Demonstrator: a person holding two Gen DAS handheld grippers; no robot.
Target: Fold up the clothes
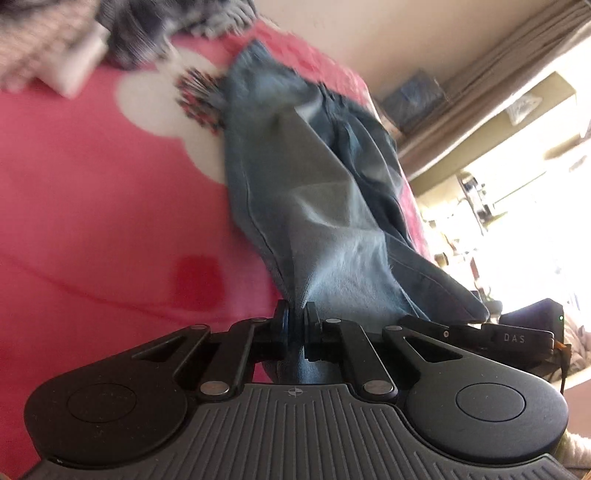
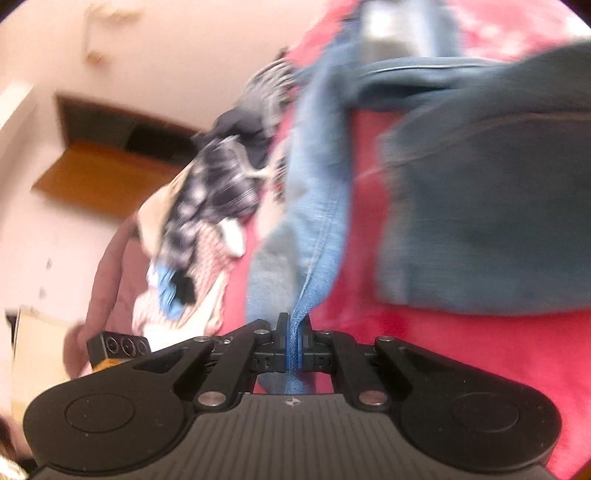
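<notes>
Where the left wrist view looks along its fingers, the left gripper (image 1: 295,314) is seen closed tight on a fold of the blue jeans (image 1: 306,192), which are stretched from the lower centre up toward the top centre of the frame. The garment is spread over a pink blanket (image 1: 92,221) marked with a white patch. A blurred pile of clothes (image 1: 122,33) is seen at the upper left, and a bright window area is shown only at the right edge of this view.

From the right wrist view, the right gripper (image 2: 294,332) is seen clamped shut on a thin edge of the same jeans (image 2: 317,192), drawn up through the centre. A darker part of the denim is shown at the right, the clothes pile at centre left, and a wooden shelf (image 2: 96,173) at the left, all blurred.
</notes>
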